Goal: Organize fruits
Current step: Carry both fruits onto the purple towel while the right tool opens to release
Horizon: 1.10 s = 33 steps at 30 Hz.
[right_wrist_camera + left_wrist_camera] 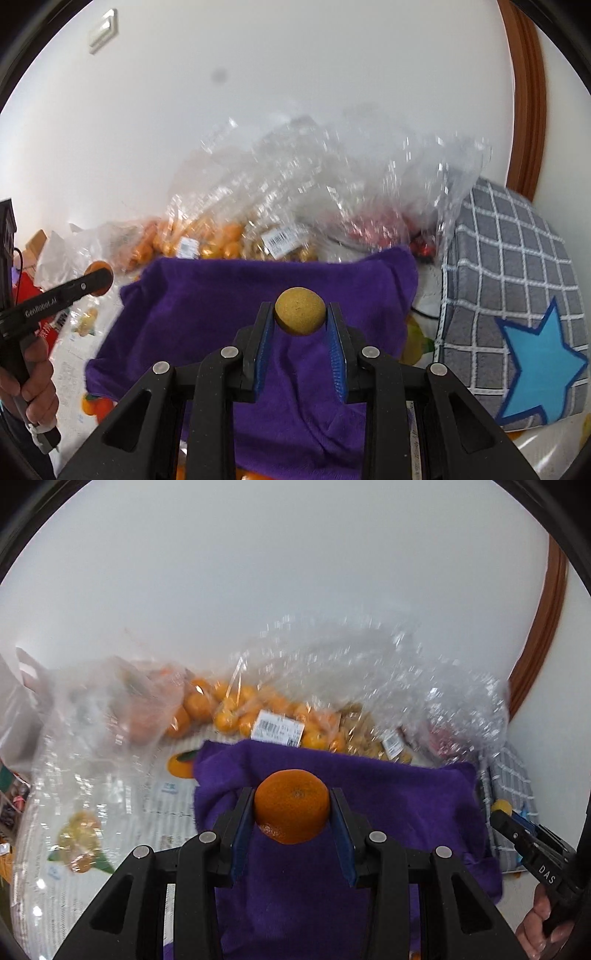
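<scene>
My left gripper (pixel 291 805) is shut on an orange mandarin (pixel 291 806) and holds it above a purple towel (pixel 406 805). My right gripper (pixel 300 314) is shut on a small round yellow-brown fruit (pixel 300 311), also above the purple towel (pixel 207 295). The right gripper shows at the right edge of the left wrist view (pixel 506 814) with the yellow fruit at its tip. The left gripper shows at the left of the right wrist view (pixel 99 282) with the mandarin. Clear plastic bags of mandarins (pixel 236 709) and of small brown fruits (pixel 365 734) lie behind the towel.
A large crumpled clear bag (pixel 332 177) with red fruit (pixel 373 225) stands at the back. A grey checked cushion with a blue star (pixel 517 302) lies to the right. A fruit-printed table cover (pixel 162 805) lies under everything. A white wall is behind, a brown door frame (pixel 528 103) at right.
</scene>
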{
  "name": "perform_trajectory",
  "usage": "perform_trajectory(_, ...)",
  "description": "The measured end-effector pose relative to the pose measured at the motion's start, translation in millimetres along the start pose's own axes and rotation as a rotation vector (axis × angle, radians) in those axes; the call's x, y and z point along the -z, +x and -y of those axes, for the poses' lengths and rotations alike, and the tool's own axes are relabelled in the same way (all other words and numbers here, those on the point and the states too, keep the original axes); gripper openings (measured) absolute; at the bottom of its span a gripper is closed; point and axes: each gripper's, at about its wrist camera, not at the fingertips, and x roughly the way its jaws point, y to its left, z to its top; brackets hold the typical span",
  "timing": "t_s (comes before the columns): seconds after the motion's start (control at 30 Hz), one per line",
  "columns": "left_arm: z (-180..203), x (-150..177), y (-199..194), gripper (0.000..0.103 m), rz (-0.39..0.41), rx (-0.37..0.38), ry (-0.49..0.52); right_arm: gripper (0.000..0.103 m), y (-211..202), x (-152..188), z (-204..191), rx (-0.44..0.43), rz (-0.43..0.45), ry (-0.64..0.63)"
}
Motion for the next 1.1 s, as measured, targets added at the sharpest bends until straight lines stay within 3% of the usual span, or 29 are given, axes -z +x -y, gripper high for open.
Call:
perform_trajectory(0.2,2.6,9.9,36.7,0.038,-0.089,-0.020,0.055,0.029,36.6,16.8,15.9,0.014,-0.078,0.027)
perform_trajectory(0.53,0.2,25.1,61.3,0.038,-0.164,-0.011,0.056,0.029,51.3,28.9,21.0,0.008,-0.102,0.049)
perform_trajectory(1.03,8.1,29.2,67.5,0.038,-0.182,-0.030,0.078,0.029,56.3,35.0,14.2,-0.004,-0.111,0.041)
perform_trajectory(1.1,9.4,29.4,67.3,0.038,-0.184,-0.028,0.084,0.036,56.2,35.4,11.8,0.003,-0.111,0.028)
